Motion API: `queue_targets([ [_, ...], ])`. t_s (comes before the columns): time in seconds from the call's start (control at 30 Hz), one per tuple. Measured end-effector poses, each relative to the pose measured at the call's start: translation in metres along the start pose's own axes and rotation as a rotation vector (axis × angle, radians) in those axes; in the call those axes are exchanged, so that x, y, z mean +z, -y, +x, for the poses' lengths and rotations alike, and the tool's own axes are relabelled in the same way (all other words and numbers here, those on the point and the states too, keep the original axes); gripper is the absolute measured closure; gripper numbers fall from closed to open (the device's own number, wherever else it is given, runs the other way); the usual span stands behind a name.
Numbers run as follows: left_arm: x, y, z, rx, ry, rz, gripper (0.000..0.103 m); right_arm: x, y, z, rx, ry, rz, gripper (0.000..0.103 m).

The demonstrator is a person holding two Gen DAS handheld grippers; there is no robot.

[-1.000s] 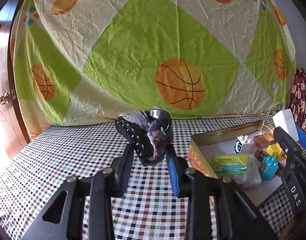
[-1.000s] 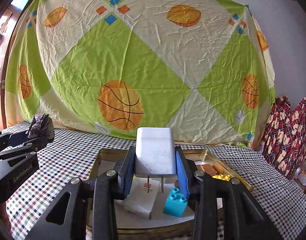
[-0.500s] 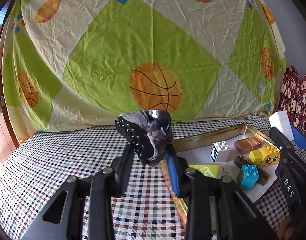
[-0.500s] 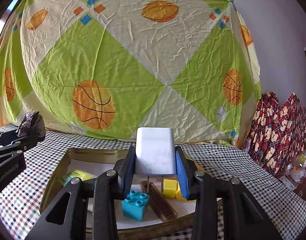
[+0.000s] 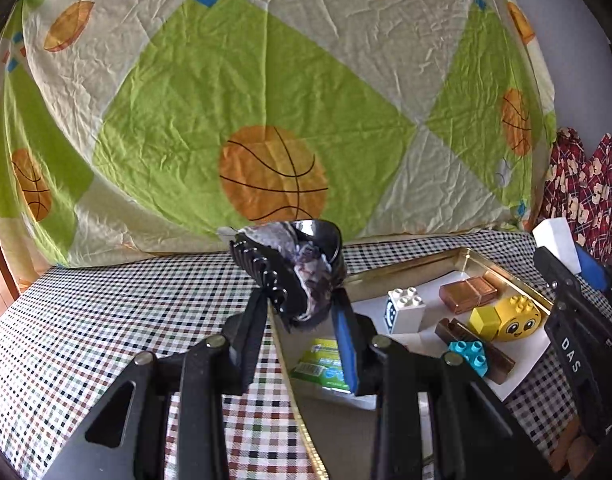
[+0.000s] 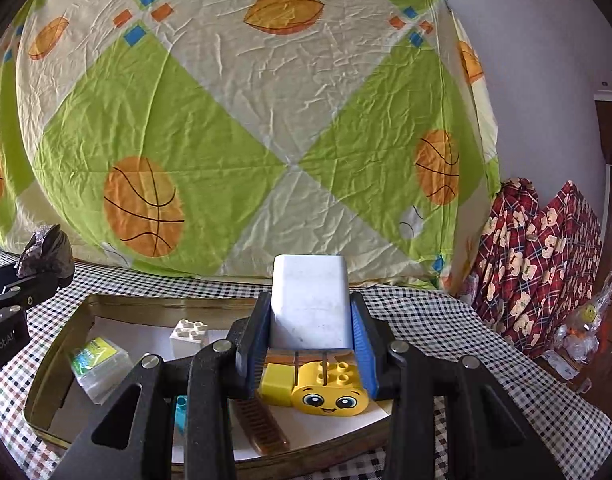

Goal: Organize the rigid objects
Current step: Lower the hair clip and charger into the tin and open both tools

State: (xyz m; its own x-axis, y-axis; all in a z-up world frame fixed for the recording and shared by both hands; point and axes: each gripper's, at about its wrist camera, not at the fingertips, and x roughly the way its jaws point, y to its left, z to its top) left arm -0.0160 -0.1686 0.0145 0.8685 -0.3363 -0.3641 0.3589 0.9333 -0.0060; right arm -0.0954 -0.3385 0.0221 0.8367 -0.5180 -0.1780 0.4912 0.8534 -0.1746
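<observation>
The left hand-held gripper (image 5: 302, 312) is clenched on a dark hair claw clip (image 5: 292, 270) above the gold tray's (image 5: 405, 270) left rim. The right hand-held gripper (image 6: 310, 354) grasps a white charger (image 6: 309, 306) over the tray, above a yellow smiley block (image 6: 327, 394).

White letters "DAS" run along the black body of the right gripper (image 5: 577, 264), seen well to the right of the left wrist camera's own jaws. In the right wrist view, "Robot.AI" is printed on the left gripper (image 6: 10, 292) body, far left of the jaws. The green packet (image 5: 323, 364) beneath the left jaws carries print too small to read.
</observation>
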Motion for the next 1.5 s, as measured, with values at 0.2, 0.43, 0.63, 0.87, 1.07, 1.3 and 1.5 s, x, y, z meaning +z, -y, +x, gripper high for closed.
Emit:
queue_targets([
  [0.2, 0.002, 0.021, 0.007, -0.037, -0.014, 0.021, 0.071, 0.0, 0.006, 0.008, -0.007, -0.013, 0.001, 0.063],
  [0.43, 0.002, 0.041, 0.016, -0.065, -0.032, 0.044, 0.071, 0.002, 0.005, 0.021, -0.014, -0.024, -0.028, 0.063],
  [0.63, 0.003, 0.05, 0.024, -0.089, -0.06, 0.036, 0.071, 0.002, 0.009, 0.032, -0.026, -0.047, -0.023, 0.063],
  [0.87, 0.001, 0.06, 0.033, -0.088, -0.091, 0.049, 0.071, 0.003, 0.006, 0.042, -0.014, -0.06, -0.041, 0.063],
  [1.07, 0.001, 0.062, 0.041, -0.093, -0.122, 0.038, 0.071, 0.002, 0.003, 0.052, 0.01, -0.093, -0.046, 0.063],
  [1.3, 0.003, 0.062, 0.051, -0.084, -0.156, 0.029, 0.071, 0.001, 0.003, 0.064, 0.039, -0.139, -0.031, 0.063],
  [1.5, 0.002, 0.063, 0.058, -0.083, -0.192, 0.027, 0.071, 0.0, -0.002, 0.074, 0.06, -0.185, -0.047, 0.063],
])
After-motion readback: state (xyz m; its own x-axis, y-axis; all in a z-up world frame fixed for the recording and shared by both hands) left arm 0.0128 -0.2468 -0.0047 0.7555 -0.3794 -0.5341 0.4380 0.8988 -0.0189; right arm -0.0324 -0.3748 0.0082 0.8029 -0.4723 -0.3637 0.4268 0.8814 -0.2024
